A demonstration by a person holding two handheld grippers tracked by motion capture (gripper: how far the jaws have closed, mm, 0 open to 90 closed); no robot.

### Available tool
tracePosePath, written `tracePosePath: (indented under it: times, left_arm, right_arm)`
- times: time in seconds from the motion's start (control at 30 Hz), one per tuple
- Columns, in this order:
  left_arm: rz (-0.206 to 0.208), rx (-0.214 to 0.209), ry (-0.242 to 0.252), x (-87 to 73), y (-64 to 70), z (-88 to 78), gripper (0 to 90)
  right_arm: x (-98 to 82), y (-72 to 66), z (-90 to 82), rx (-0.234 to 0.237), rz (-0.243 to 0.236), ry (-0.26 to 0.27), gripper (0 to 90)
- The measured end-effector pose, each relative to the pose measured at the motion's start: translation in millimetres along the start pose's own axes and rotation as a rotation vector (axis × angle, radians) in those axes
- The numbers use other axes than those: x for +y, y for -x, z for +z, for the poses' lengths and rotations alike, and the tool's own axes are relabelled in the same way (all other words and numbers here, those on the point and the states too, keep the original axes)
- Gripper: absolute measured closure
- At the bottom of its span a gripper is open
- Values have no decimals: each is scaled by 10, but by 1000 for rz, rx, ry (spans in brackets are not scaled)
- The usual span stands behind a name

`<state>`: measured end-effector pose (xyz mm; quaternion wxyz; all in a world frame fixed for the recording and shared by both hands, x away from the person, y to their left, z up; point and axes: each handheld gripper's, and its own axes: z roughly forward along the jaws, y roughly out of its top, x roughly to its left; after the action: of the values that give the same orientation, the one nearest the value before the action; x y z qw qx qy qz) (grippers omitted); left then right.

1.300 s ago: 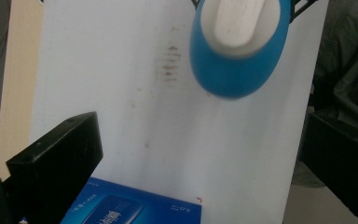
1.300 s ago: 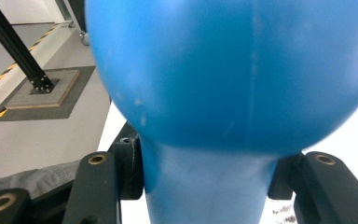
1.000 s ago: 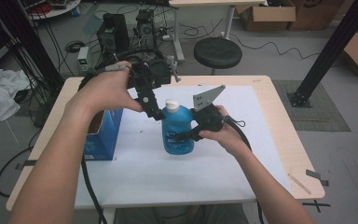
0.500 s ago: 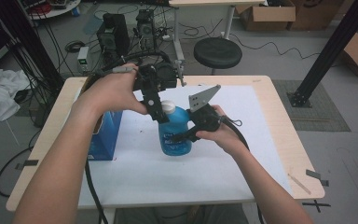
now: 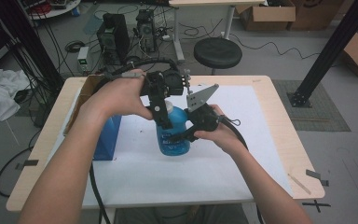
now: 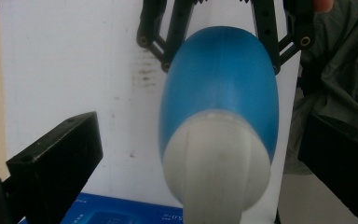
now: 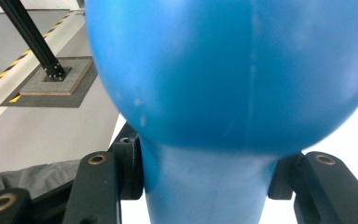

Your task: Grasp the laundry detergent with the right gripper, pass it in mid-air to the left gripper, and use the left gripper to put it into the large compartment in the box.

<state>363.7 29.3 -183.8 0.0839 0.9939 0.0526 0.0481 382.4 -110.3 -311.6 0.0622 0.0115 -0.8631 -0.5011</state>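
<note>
A blue bottle (image 5: 176,135) with a white cap (image 5: 169,107) is held just above the white table sheet (image 5: 242,154). My right gripper (image 5: 185,136) is shut on its body from the right; in the right gripper view its fingers (image 7: 126,168) press both sides of the bottle (image 7: 223,70). My left gripper (image 5: 164,114) comes in from above and the left. In the left gripper view, my left gripper (image 6: 196,154) stands open with a jaw on each side of the cap (image 6: 214,172), neither touching it.
A blue carton (image 5: 106,137) stands on the table's left part, close to the left forearm. The wooden table edge (image 5: 286,140) runs along the right. A black stool (image 5: 218,52) and computer cases (image 5: 114,30) stand on the floor beyond the table.
The left gripper has edged in over the bottle's cap, and its jaw now covers part of it. The bottle and the right gripper have shifted only slightly.
</note>
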Motion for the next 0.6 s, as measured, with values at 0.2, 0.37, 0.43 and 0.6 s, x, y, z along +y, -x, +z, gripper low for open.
tracePosePath:
  times: [0.2,0.37,0.43,0.6]
  left_arm:
    - [11,-1,-22,22,24,93,3]
    - [17,-5,-32,46,35,125,3]
    - [20,-5,-34,55,35,127,3]
    - [16,-18,-47,57,20,137,22]
  right_arm:
    - [13,-6,-3,0,-3,-1,450]
    - [19,-13,-5,0,-9,3,451]
    - [22,-18,-6,2,-12,2,450]
    - [22,-18,-7,3,-16,4,451]
